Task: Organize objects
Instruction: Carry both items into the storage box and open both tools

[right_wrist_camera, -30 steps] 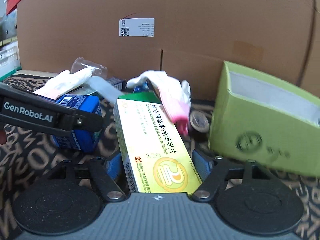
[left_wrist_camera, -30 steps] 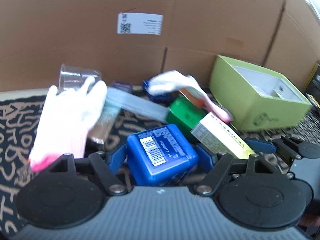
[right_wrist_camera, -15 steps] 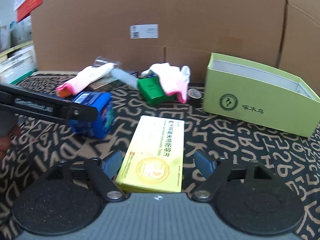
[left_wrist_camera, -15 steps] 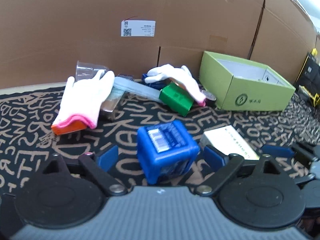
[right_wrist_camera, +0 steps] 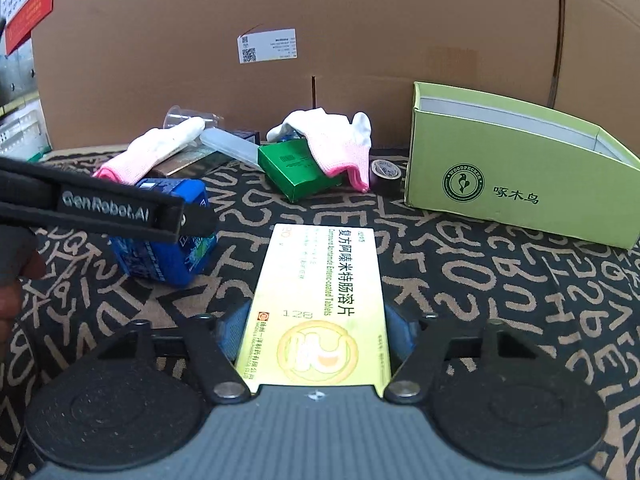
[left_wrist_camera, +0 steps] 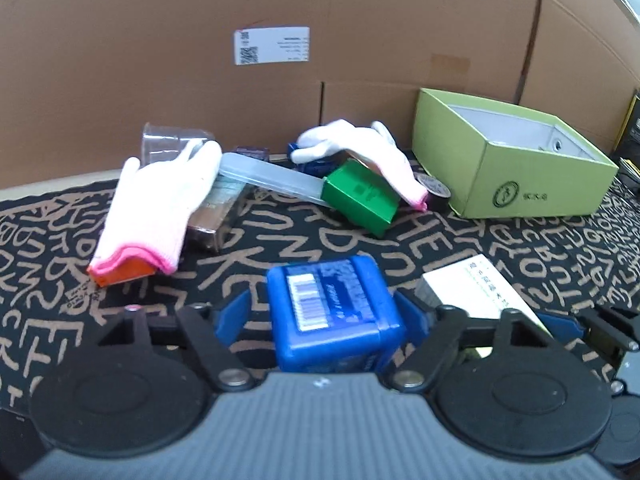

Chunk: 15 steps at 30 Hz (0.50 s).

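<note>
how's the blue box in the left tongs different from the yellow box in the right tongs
The blue box is chunky, near cube-shaped, with rounded corners and a white barcode label on top; the yellow box is flat, long and sharp-edged, printed with Chinese text and a round logo. The blue box looks like glossy plastic, the yellow box like card. Each sits between a pair of tongs, left and right.
</note>
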Tool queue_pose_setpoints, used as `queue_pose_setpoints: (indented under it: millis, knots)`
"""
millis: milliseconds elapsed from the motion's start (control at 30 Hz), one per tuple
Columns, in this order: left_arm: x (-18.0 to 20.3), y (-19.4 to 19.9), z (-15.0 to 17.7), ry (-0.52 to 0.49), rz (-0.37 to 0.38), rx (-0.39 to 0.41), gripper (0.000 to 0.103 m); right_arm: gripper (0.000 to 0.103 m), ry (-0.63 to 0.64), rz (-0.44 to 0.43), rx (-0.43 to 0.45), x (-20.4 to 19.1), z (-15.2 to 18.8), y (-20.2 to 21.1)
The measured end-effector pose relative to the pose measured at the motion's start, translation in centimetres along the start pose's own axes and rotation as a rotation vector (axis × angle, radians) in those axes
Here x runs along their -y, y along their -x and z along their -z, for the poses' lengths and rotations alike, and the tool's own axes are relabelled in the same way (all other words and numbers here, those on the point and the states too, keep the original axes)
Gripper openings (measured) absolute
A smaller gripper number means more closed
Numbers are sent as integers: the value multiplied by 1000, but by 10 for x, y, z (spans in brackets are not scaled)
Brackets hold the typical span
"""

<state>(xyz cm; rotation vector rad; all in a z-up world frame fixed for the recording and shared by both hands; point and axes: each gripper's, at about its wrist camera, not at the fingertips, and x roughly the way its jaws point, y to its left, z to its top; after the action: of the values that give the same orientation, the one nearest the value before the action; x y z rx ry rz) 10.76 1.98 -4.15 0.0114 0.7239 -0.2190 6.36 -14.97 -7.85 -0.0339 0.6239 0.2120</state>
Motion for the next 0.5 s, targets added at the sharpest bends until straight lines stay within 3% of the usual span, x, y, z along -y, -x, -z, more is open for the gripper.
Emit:
queue_pose_setpoints:
  millis: [100, 233, 500]
  knots:
    - [4, 1, 0, -27, 1, -4, 58, 70, -14, -17, 8, 5, 2, 6]
    - [10, 10, -4, -40, 52, -7, 58, 70, -34, -20, 27, 17, 6, 22]
    - [46, 38, -42, -114, 197, 89, 58, 70, -77, 36, 107, 64, -7, 61]
